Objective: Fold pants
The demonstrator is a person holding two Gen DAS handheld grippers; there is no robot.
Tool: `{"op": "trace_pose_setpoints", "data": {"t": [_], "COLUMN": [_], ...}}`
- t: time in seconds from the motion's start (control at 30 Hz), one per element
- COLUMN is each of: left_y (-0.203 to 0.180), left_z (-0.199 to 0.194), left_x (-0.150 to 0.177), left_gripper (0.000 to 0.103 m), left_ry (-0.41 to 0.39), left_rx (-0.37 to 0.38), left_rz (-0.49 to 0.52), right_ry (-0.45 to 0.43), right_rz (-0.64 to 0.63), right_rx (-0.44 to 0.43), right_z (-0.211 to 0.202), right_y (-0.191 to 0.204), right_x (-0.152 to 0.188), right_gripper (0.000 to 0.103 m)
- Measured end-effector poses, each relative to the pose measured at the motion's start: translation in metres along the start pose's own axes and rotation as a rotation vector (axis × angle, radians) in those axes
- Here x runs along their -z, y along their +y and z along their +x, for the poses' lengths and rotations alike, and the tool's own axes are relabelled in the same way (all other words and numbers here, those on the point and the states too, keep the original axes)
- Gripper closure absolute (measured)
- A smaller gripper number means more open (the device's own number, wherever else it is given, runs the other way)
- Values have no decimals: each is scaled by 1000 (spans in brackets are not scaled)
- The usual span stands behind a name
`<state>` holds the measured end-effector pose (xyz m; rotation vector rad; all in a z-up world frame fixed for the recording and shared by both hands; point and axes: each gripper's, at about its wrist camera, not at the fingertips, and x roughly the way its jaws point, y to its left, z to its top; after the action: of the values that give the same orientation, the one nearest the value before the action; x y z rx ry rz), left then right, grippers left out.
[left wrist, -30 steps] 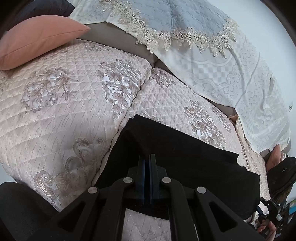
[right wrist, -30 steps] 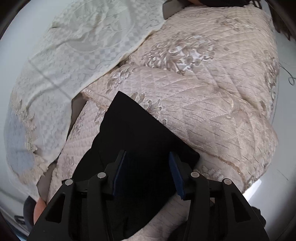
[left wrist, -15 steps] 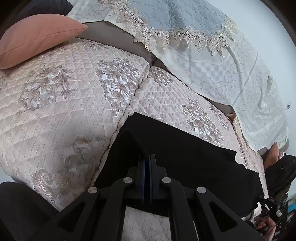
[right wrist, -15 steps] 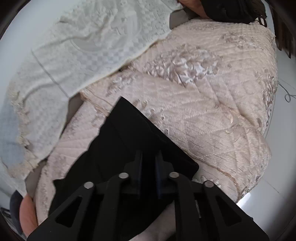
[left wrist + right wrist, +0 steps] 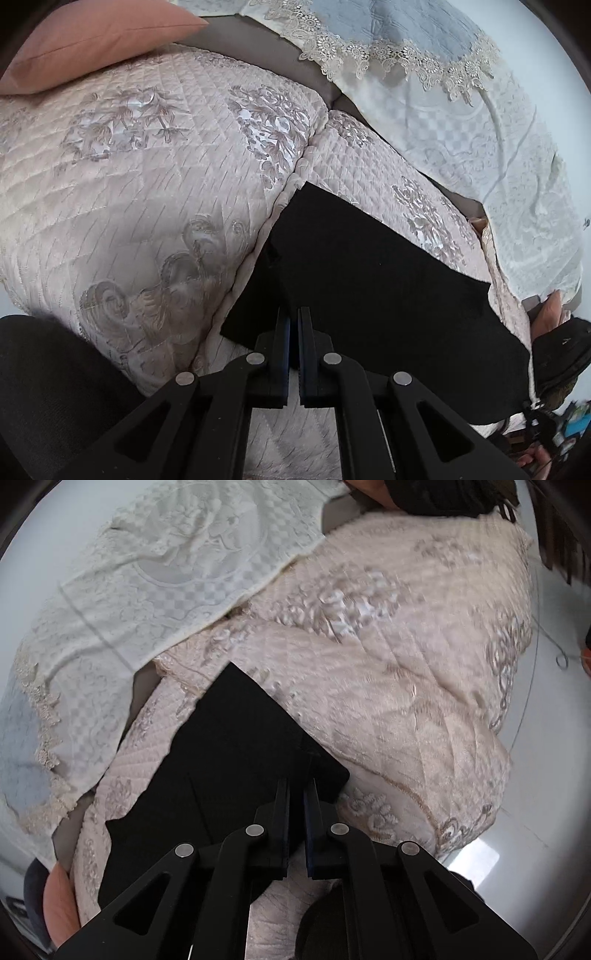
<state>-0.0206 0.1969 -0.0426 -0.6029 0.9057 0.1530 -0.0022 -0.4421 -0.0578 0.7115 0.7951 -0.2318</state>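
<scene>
Soft, even daylight fills both fisheye views, with dark, curved corners. The right view is motion-blurred across the quilted cover [image 5: 388,672]; the floor [image 5: 476,853] there shows white glare.

You are looking at matt black cloth pants [image 5: 369,266] lying on a quilted sofa cover [image 5: 129,177] whose satin embroidery is catching the light. A lace-edged throw [image 5: 480,122] is draping behind, beside a smooth pink cushion [image 5: 92,40]. Matt black plastic grippers are showing dull metal rivets.
</scene>
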Motion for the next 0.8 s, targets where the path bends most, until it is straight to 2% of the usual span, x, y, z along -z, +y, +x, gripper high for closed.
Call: {"op": "trace_pose_setpoints", "data": {"t": [0.07,0.1,0.13,0.17,0.2,0.27,0.3,0.37,0.43,0.53,0.6,0.67,0.8], "left_y": [-2,-2,0,3,5,10,12,13,8,-17,-42,-66,-121], "left_z": [-1,1,2,1,-2,-13,-20,-30,-36,-33,-19,-5,27], "left_x": [2,2,3,3,3,2,1,-3,-8,-12,-13,-13,-13], "left_gripper": [98,98,98,98,97,97,97,97,97,97,97,97,97], "left_ry": [-4,7,16,19,11,-32,-57,-97,-118,-135,-108,-80,-37], "left_rx": [-3,-4,-11,-17,-32,-85,-115,-150,-136,-61,2,56,117], "left_rz": [18,19,13,4,3,3,9,27,50,105,147,191,311], "right_ry": [31,74,79,66,35,-45,-72,-101,-96,-36,42,93,182], "right_rz": [-17,-35,-32,-35,-60,-107,-132,-193,-313,-490,-627,-739,-819], "right_rx": [15,35,47,49,79,136,131,85,4,-118,-203,-240,-316], "right_z": [8,17,19,15,8,-10,-18,-27,-27,-11,13,39,81], "right_y": [0,0,-3,-4,-2,4,8,21,49,91,129,160,208], "right_x": [-2,-1,0,1,1,1,1,0,7,27,45,57,73], "right_gripper": [96,91,89,85,73,72,72,72,72,72,72,72,72]}}
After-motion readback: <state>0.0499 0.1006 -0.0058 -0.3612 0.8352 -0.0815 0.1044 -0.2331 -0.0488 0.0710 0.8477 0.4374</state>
